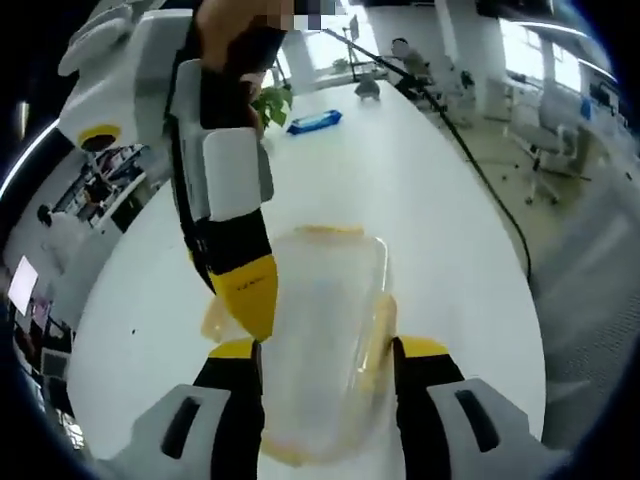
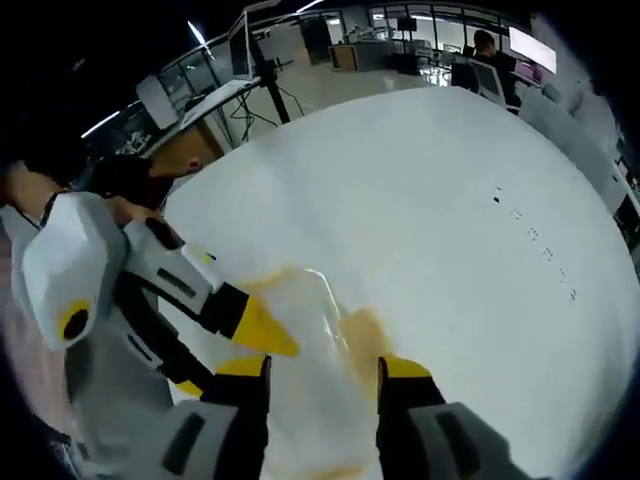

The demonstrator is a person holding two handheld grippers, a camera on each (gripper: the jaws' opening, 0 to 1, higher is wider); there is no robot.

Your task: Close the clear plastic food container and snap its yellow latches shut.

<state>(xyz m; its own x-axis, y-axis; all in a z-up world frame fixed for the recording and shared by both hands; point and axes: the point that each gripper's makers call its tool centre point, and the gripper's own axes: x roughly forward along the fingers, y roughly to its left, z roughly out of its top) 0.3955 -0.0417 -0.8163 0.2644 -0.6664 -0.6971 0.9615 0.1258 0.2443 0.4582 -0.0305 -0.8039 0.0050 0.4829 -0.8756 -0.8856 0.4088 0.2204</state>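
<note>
The clear plastic container (image 1: 320, 310) with yellow latches lies on the white table (image 1: 430, 210). It sits between the spread jaws of my left gripper (image 1: 325, 350), which is open. One latch (image 1: 380, 340) shows along its right side and another at its far end. A yellow fingertip (image 1: 250, 295) of the right gripper rests on the container's left edge. In the right gripper view the container (image 2: 320, 310) lies between the open jaws of my right gripper (image 2: 322, 365), and a yellow fingertip (image 2: 262, 328) of the left gripper touches its left edge. Whether the latches are snapped I cannot tell.
A blue packet (image 1: 315, 120) and a green plant (image 1: 272, 100) stand at the table's far end. A black cable (image 1: 480, 175) runs along the right edge. Office chairs (image 1: 545, 150) stand beyond it. A person's hand (image 2: 150, 165) holds the left gripper.
</note>
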